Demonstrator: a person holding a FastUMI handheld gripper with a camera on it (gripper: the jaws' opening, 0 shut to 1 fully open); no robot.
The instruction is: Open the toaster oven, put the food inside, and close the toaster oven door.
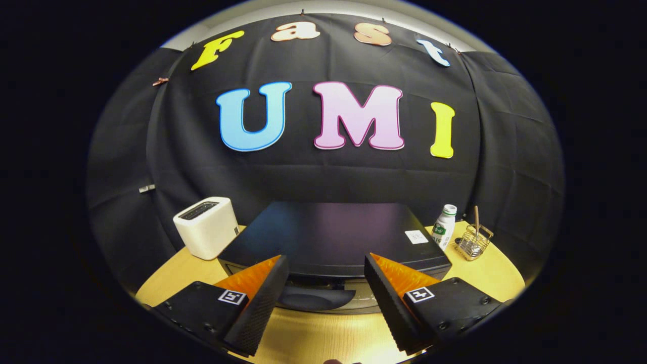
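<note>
The gripper (pixel 326 296) hung above the near edge of a round wooden table (pixel 323 338), its two black fingers (pixel 263 298) spread wide and holding nothing, orange liners showing on their outer faces. Between and just beyond the fingertips sat the toaster oven (pixel 328 235), a low black box seen from above and in front, its door handle (pixel 313 298) a dark curved bar lying in the gap between the fingers. The door appeared closed, though the steep angle left that uncertain. No food could be made out anywhere on the table. Judged from this, the opening step was in hand, the tool lined up on the handle but not yet touching it; the next move would call for easing forward and down, closing both fingers on the bar, then pulling it out and downward in an arc. Left of the oven stood a white slot toaster (pixel 207 227); to its right, a small white bottle with a green label (pixel 444 226) and, beside that, a wire basket (pixel 474 241) with a stick upright in it.
</note>
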